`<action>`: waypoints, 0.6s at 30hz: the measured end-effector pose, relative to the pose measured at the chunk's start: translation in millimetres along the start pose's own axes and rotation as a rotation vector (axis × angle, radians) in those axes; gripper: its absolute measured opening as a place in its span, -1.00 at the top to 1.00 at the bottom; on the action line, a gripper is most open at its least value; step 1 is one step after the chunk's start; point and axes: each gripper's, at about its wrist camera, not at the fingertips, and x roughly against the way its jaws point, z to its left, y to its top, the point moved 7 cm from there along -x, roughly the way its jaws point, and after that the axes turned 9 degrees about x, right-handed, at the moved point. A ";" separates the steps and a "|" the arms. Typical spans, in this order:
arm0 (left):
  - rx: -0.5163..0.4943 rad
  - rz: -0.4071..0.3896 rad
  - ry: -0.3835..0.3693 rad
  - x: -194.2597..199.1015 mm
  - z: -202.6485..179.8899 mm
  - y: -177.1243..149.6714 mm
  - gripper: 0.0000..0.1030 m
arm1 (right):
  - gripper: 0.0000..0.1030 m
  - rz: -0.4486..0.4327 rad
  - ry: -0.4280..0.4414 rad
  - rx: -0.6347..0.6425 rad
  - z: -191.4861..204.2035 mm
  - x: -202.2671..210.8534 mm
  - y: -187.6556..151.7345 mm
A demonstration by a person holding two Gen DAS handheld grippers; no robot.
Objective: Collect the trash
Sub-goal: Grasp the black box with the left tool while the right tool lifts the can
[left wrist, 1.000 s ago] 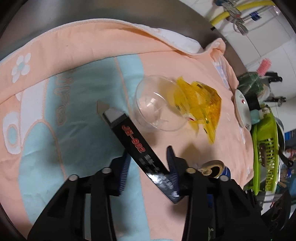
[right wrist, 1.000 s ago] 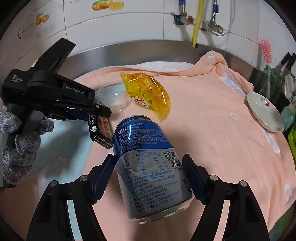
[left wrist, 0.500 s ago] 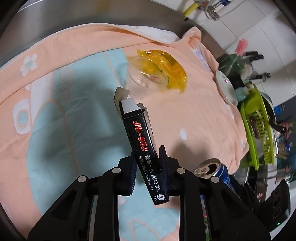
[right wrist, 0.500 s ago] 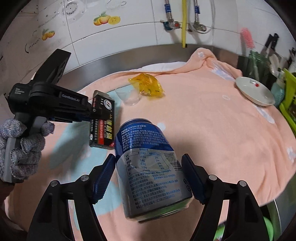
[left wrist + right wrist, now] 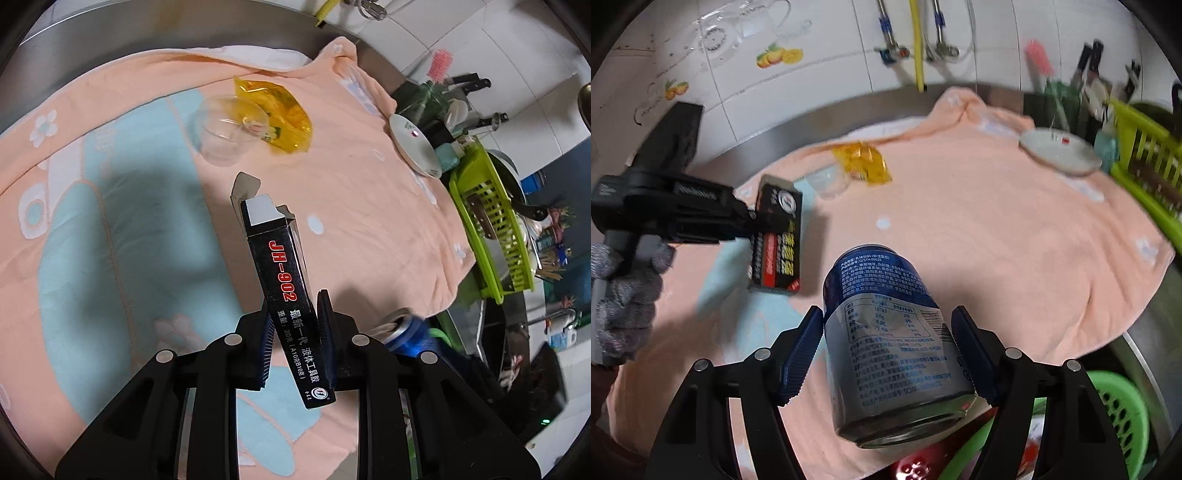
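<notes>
1. The box (image 5: 284, 295), black with an open flap at its far end, sits pinched near its lower end by the left gripper (image 5: 293, 328), whose jaws are pressed tight on its narrow sides. Most of its length sticks out past the pads, so a swing or knock could pivot it loose.
2. The can (image 5: 886, 343) is clamped between the right gripper (image 5: 888, 350) pads, which have just been closing on it, and it tilts, rim down. The smooth round wall gives little purchase; a jolt could make it slide out, and any dregs could spill onto the towel (image 5: 997, 229).
3. Both pieces ride close together, so they may bump.
4. The green basket (image 5: 1123, 406) at the lower edge looks like the likely bin; a release short of it would drop trash on the metal counter.
5. The wrapper (image 5: 280, 110) and clear cup (image 5: 225, 129) lie touching on the towel, not yet collected.
</notes>
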 end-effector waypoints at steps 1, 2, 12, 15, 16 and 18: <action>-0.002 -0.001 0.000 0.6 -0.9 -0.9 0.58 | -0.32 0.013 -0.005 0.003 0.3 -4.6 -4.0; -0.007 -0.002 0.002 1.3 -1.7 -2.0 0.58 | -0.30 0.023 0.008 -0.004 1.9 -8.4 -7.9; -0.026 0.004 0.002 2.7 -3.8 -5.8 0.58 | -0.32 0.112 0.031 0.025 8.8 -23.8 -9.8; -0.033 0.007 0.003 1.8 -3.9 -7.0 0.58 | -0.37 0.152 0.040 0.028 7.3 -34.7 -7.7; -0.034 0.009 0.002 1.8 -3.5 -7.4 0.58 | -0.37 0.161 0.044 0.034 7.8 -38.1 -7.1; -0.033 0.010 0.003 1.8 -2.4 -7.2 0.58 | -0.36 0.175 0.047 0.038 9.1 -42.6 -7.3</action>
